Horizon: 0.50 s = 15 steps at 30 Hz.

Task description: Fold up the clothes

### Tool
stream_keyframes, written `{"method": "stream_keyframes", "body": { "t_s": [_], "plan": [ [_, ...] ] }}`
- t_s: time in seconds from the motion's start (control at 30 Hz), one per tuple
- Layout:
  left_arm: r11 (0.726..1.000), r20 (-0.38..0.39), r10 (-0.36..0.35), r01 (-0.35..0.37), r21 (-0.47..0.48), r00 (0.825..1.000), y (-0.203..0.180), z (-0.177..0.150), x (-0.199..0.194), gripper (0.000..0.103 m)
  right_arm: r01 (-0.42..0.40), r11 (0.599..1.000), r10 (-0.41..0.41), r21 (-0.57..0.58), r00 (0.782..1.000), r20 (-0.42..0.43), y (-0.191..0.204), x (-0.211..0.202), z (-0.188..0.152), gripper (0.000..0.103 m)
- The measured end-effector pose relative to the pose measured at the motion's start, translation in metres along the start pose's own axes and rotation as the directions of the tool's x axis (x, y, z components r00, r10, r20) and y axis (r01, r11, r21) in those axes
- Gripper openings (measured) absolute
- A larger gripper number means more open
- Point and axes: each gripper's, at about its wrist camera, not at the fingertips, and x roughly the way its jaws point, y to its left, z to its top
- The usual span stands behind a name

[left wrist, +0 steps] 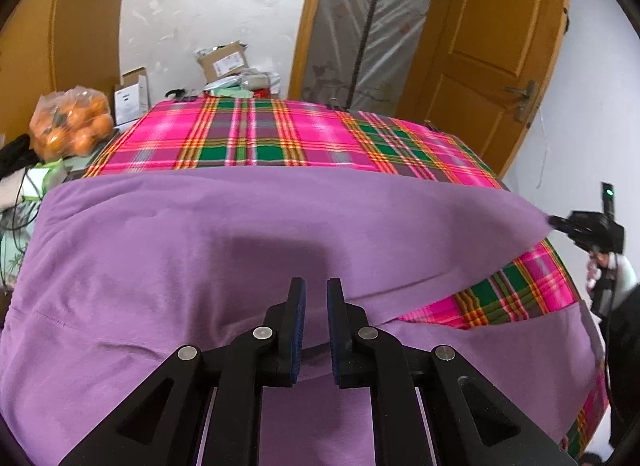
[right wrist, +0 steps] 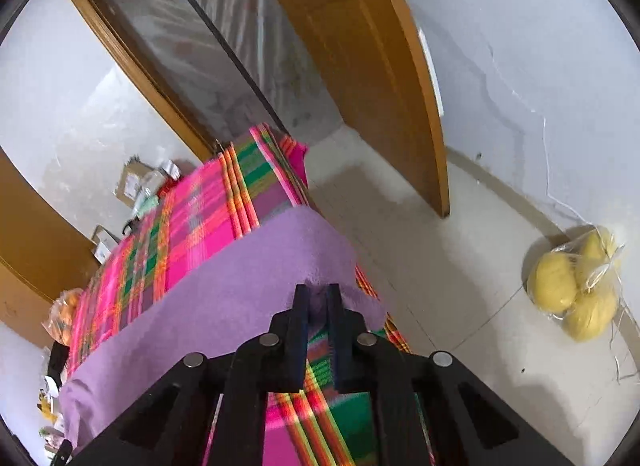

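Note:
A purple garment [left wrist: 224, 234] lies spread across a table under a pink and green plaid cloth [left wrist: 256, 133]. My left gripper [left wrist: 316, 286] sits low over the garment's near part, jaws nearly together, with a fold of purple fabric running between the pads. My right gripper [right wrist: 317, 292] is shut on the garment's right corner [right wrist: 316, 298] and holds it out past the table's right edge. In the left wrist view the right gripper [left wrist: 554, 221] pulls that corner taut, and the plaid cloth shows beneath the lifted flap.
A bag of oranges [left wrist: 72, 125] and cardboard boxes [left wrist: 224, 61] sit at the table's far left and back. A wooden door [right wrist: 372, 77] stands open on the right. A bag of yellow fruit [right wrist: 576, 286] lies on the tiled floor by the wall.

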Motion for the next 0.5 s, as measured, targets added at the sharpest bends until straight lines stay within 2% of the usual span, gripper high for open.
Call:
{"method": "stream_keyframes", "body": {
  "t_s": [0.1, 0.17, 0.2, 0.27, 0.37, 0.43, 0.5],
  "plan": [
    [1.0, -0.008, 0.015, -0.015, -0.019, 1.0, 0.008, -0.001, 0.002, 0.011, 0.035, 0.999, -0.034, 0.018, 0.999, -0.042, -0.014, 0.008, -0.002, 0.011],
    [0.999, -0.006, 0.024, -0.024, -0.033, 1.0, 0.013, -0.002, 0.001, 0.011, 0.075, 0.997, -0.073, 0.036, 0.995, -0.07, -0.019, 0.013, -0.004, 0.018],
    [0.999, 0.0, 0.028, -0.028, -0.041, 1.0, 0.016, -0.001, -0.001, 0.011, 0.097, 0.994, -0.094, 0.039, 0.993, -0.071, -0.021, 0.013, -0.005, 0.018],
    [0.998, 0.011, 0.037, -0.037, -0.056, 0.999, 0.022, -0.001, -0.004, 0.011, 0.141, 0.99, -0.141, 0.021, 0.99, -0.006, -0.018, -0.001, -0.003, 0.018],
    [0.996, 0.013, 0.05, -0.049, -0.07, 0.999, 0.027, 0.003, -0.002, 0.011, 0.106, 0.993, -0.104, -0.056, 0.994, 0.046, 0.005, -0.018, -0.003, 0.018],
    [0.998, -0.016, 0.044, -0.045, -0.054, 0.999, 0.025, 0.003, 0.007, 0.013, 0.053, 0.984, -0.05, -0.172, 0.999, 0.022, 0.035, -0.018, -0.01, 0.018],
    [0.998, -0.065, 0.051, -0.053, -0.031, 0.997, 0.022, -0.001, 0.019, 0.013, -0.002, 0.959, -0.005, -0.285, 1.0, -0.025, 0.068, -0.015, -0.024, 0.018]
  ]
}}
